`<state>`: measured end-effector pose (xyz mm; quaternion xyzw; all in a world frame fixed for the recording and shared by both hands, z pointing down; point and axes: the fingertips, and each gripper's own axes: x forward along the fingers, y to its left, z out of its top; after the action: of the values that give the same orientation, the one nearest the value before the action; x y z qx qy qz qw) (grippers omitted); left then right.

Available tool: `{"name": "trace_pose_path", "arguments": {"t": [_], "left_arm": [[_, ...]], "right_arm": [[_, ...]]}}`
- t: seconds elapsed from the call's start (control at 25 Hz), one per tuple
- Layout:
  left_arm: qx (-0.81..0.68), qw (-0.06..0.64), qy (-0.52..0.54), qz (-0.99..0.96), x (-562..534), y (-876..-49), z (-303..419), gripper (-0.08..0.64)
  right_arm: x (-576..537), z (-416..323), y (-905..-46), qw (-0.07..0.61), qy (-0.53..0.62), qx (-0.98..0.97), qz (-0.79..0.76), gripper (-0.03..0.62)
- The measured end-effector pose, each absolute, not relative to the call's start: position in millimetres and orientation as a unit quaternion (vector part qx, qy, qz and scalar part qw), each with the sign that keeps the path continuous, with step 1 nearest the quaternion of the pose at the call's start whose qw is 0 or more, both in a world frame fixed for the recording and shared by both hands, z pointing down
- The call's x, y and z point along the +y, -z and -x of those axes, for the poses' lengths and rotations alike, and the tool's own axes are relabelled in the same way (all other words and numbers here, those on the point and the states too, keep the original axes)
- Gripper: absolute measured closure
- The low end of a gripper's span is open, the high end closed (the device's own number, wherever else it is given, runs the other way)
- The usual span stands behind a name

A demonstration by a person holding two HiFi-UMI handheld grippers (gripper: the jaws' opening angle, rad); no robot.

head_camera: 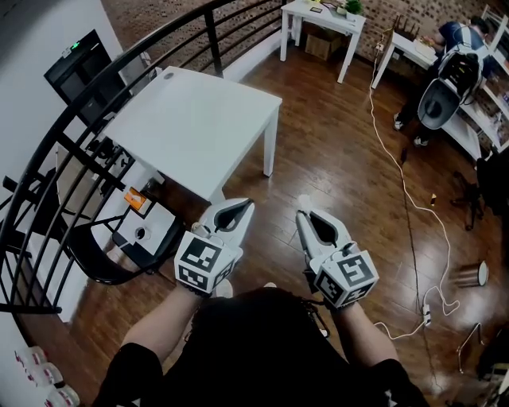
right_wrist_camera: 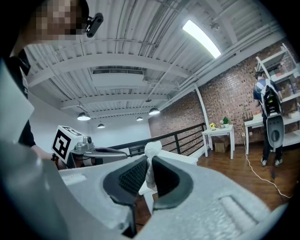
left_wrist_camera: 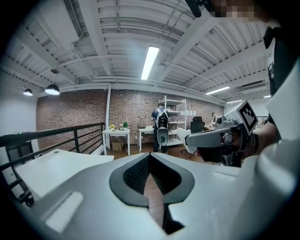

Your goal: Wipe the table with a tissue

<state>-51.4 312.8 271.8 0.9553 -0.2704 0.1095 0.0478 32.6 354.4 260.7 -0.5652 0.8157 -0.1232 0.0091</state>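
Observation:
The white table (head_camera: 199, 127) stands ahead and to the left, its top bare. Both grippers are held up in front of my body, short of the table's near corner. My right gripper (head_camera: 303, 215) is shut on a small white tissue wad (head_camera: 303, 202); in the right gripper view the tissue (right_wrist_camera: 152, 151) pokes out above the pinched pads of that gripper (right_wrist_camera: 149, 164). My left gripper (head_camera: 242, 207) is shut with nothing in it, and in its own view the left gripper (left_wrist_camera: 150, 158) shows its pads meeting at the tip. The table (left_wrist_camera: 47, 166) lies low on the left there.
A black curved railing (head_camera: 95, 103) runs behind the table. A black chair (head_camera: 119, 254) holding a box stands at its left. A white cable (head_camera: 406, 191) crosses the wood floor. White desks (head_camera: 322, 20) and a seated person (head_camera: 449, 56) are at the back.

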Motion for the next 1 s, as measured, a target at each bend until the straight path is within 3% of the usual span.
{"name": "trace_pose_path", "arguments": {"t": [1.0], "left_arm": [[-0.270,0.047,-0.114,-0.955,282.9,-276.3,26.1,0.545]], "right_arm": [[323.2,-58.4,-270.5,0.011,0.133,0.814,0.565,0.572]]}}
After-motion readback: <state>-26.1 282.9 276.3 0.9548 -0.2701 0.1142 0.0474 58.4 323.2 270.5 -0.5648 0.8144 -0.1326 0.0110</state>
